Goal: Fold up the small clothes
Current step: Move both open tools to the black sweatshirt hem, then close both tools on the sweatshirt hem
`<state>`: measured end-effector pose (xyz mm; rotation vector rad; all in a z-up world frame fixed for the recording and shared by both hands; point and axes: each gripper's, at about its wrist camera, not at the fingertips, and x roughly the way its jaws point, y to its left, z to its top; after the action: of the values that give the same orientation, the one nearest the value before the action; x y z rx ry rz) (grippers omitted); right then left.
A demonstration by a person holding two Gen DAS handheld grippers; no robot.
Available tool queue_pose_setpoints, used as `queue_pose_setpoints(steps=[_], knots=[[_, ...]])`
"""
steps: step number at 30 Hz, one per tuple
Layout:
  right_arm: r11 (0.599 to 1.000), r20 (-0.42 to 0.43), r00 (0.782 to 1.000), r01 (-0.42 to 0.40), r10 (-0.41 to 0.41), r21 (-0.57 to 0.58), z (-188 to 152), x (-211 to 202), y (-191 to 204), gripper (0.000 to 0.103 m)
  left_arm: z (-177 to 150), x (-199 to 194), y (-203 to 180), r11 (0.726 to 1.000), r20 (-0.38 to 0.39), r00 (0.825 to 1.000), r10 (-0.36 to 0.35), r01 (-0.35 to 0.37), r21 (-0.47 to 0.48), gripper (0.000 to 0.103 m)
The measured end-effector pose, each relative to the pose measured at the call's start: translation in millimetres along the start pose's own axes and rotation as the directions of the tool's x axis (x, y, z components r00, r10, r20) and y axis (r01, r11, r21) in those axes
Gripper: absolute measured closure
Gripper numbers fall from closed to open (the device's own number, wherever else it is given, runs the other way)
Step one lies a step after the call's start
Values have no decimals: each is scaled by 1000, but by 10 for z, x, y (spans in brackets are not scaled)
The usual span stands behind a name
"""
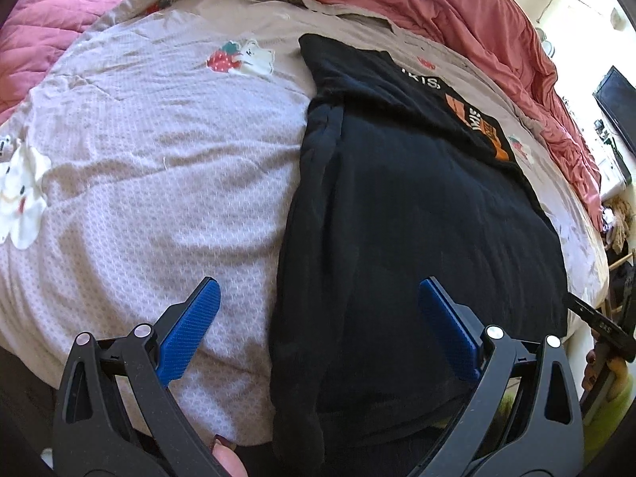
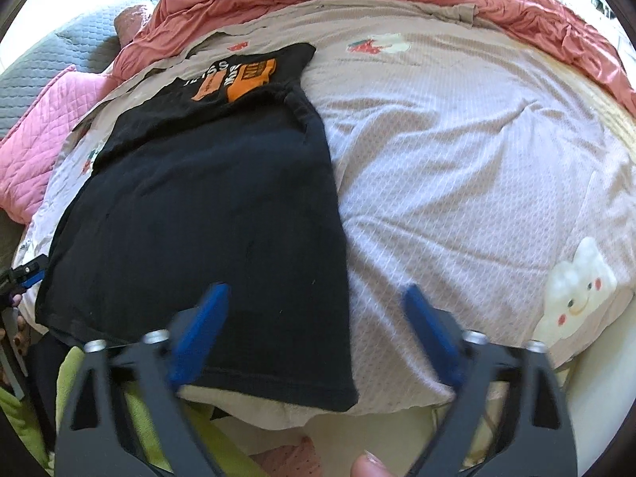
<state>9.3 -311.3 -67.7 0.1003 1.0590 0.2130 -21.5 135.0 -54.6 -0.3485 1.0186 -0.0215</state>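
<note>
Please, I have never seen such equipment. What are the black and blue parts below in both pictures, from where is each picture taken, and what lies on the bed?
Each picture comes from a camera mounted on a hand-held gripper, looking along its black arms with blue pads. One shows the left gripper, the other the right gripper. A person holds them; no robot is present. On the pale patterned bedsheet lies a partly folded black T-shirt with an orange print. Both jaws stand open, near the shirt's bottom corners, and hold nothing.
</note>
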Motion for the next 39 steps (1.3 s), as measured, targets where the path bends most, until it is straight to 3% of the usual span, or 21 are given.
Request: queue_pose_setpoints(steps=[2,4,5,9,12,17,20,22,25,27,29,31,39], knots=[[1000,-15,1000,-23,23,19,-33,32,1,40,-31,-1,-1,1000,-5,1000,-1,1,1,10],[999,-12,1000,-26,27,22,-65,36,16,61,-52,-7,-1,1000,-8,1000,-5,5,-4,10],[999,-4,1000,-28,28,17,-77,22,27,65,-64,-10,0,1000,-9,1000,-7,7,-6,10],[997,19,997,-76,76,10,-83,-70,31,94,-107,-19,14,1000,-11,1000,-14,14,-7,10],[993,31,993,-114,114,-4,-72,-132,42,94,-126,-35,38,999,-11,999,-37,37,-27,15],[995,-4,995,-96,96,10,-79,-39,-6,92,-129,-35,51,995,-17,995,-95,95,-44,53],[995,-9,995,-101,101,20,-93,-14,-35,88,-144,21,48,996,-33,996,-88,86,-33,55],[993,-16,994,-112,112,23,-89,9,-39,74,-143,56,51,996,-42,995,-86,84,-32,54],[993,-23,993,-116,116,29,-93,71,-40,73,-148,79,28,995,-36,995,-96,94,-31,47],[993,-18,993,-118,118,17,-85,77,-18,80,-161,92,-27,998,-26,998,-60,59,-1,49],[992,-14,992,-123,123,-3,-79,48,-1,89,-163,67,-72,999,-16,1000,-23,23,24,79],[990,0,990,-140,140,-5,-62,-17,-18,94,-136,8,-49,998,-4,998,-65,65,5,95],[970,132,962,-241,241,-10,165,-375,-32,96,19,-250,-72,988,69,986,-153,153,4,98]])
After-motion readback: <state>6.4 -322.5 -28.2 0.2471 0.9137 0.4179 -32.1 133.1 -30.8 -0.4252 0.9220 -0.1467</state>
